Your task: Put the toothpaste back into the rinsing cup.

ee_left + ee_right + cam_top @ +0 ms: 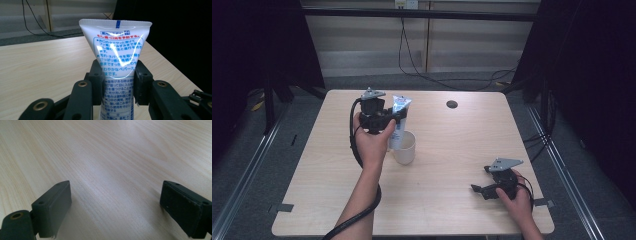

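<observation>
Left tongs (pixel 117 87) clamping upright tube (pixel 116 50), above cup (pixel 404 147)

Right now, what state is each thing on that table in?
Tube: upright, crimped end up, clamped by the left hand-held gripper, lower end at the cup.
Cup: upright on the table, open top.
Left hand-held gripper: shut on the tube.
Right hand-held gripper: jaws wide open, nothing between them, low over the table.
</observation>
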Tool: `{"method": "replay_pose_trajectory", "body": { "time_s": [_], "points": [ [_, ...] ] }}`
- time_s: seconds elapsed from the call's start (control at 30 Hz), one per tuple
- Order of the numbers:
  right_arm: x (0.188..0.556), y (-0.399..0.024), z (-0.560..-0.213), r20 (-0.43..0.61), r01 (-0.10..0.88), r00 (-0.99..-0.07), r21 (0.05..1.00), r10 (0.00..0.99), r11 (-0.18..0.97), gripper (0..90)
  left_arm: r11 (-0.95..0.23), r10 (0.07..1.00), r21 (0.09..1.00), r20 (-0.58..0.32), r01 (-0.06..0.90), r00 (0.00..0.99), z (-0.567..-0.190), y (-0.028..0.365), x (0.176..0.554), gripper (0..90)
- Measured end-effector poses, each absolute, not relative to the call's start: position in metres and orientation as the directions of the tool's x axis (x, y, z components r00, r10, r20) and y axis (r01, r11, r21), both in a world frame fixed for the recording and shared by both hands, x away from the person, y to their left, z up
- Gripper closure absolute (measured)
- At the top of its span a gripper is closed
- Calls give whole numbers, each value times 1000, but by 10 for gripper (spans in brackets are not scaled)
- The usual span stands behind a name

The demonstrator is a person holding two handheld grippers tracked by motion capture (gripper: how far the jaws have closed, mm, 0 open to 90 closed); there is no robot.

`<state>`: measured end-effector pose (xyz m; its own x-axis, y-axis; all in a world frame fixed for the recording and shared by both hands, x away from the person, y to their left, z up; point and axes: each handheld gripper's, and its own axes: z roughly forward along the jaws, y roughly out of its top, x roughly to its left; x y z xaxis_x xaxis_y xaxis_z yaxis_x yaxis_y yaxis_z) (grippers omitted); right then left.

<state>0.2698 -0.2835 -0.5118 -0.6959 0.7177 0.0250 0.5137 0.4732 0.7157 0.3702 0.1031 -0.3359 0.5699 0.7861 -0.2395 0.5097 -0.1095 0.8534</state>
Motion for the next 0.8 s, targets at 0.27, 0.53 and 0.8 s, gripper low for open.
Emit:
{"method": "replay_pose_trajectory", "body": {
  "time_s": [0.27,0.53,0.8],
  "points": [
    [270,-283,-512,25,513,-696,716,718,473,100,-111,791,852,-235,511,564,-343,100,374,662],
    [270,-283,-512,25,513,-696,716,718,473,100,-95,795,861,-237,500,559,-349,96,377,661],
    [270,-283,-512,24,513,-696,716,718,474,100,-96,798,865,-228,492,558,-356,89,380,658]
  ]
}}
